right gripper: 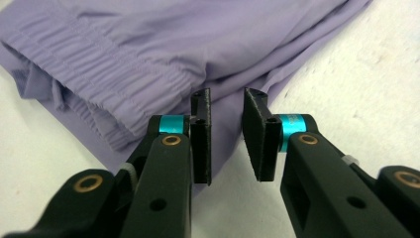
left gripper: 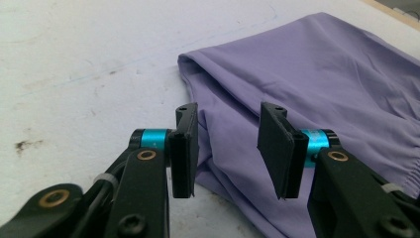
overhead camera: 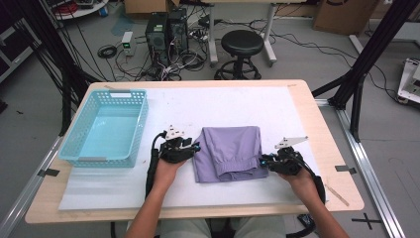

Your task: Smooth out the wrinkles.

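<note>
A folded purple garment (overhead camera: 230, 151) with an elastic waistband lies on the white mat in the middle of the table. My left gripper (overhead camera: 194, 147) sits at its left edge. In the left gripper view the jaws (left gripper: 229, 111) stand apart over the folded edge of the cloth (left gripper: 307, 74), and nothing is pinched between the pads. At the garment's lower right corner is my right gripper (overhead camera: 264, 161). The right gripper view shows its jaws (right gripper: 227, 96) with a narrow gap, low over the cloth's edge (right gripper: 148, 39) beside the gathered waistband, not clamping it.
A light blue plastic basket (overhead camera: 141, 124) stands empty at the left of the table. The white mat (overhead camera: 223, 99) stretches behind the garment. Beyond the table's far edge are a black stool (overhead camera: 241, 42), computer towers and cables on the floor.
</note>
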`<state>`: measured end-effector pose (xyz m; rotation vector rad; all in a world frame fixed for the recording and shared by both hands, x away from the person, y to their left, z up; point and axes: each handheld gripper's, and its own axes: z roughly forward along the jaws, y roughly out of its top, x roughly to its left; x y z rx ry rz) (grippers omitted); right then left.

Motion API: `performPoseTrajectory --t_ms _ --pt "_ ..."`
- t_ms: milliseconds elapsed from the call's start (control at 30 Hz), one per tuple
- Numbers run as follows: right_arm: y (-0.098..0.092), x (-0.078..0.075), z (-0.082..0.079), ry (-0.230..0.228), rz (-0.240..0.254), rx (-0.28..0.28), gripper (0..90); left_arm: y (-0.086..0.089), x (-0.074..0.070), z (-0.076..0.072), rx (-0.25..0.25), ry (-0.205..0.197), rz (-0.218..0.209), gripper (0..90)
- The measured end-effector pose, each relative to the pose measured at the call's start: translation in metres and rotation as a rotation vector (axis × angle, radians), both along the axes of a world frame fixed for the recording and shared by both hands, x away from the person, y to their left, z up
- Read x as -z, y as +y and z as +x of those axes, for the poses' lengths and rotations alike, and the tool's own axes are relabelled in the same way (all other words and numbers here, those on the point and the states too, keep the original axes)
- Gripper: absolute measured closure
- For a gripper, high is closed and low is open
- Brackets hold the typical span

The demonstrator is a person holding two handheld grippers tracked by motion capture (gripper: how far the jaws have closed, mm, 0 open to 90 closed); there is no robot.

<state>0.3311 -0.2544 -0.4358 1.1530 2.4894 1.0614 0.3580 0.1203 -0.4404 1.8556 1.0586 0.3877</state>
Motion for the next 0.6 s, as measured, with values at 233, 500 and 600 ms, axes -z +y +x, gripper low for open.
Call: performPoseTrajectory --t_ms 233,500,600 --pt "0.000 0.000 0.000 -0.010 0.000 0.005 76.9 -0.009 0.007 0.017 -0.006 0.039 0.056 71.8" --pt "0.000 -0.001 0.001 -0.018 0.003 0.009 76.9 -0.014 0.007 0.020 -0.026 0.033 0.111 87.5" --pt "0.000 0.000 0.001 -0.021 0.002 0.009 76.9 -0.009 0.006 0.021 -0.058 0.032 0.103 87.5"
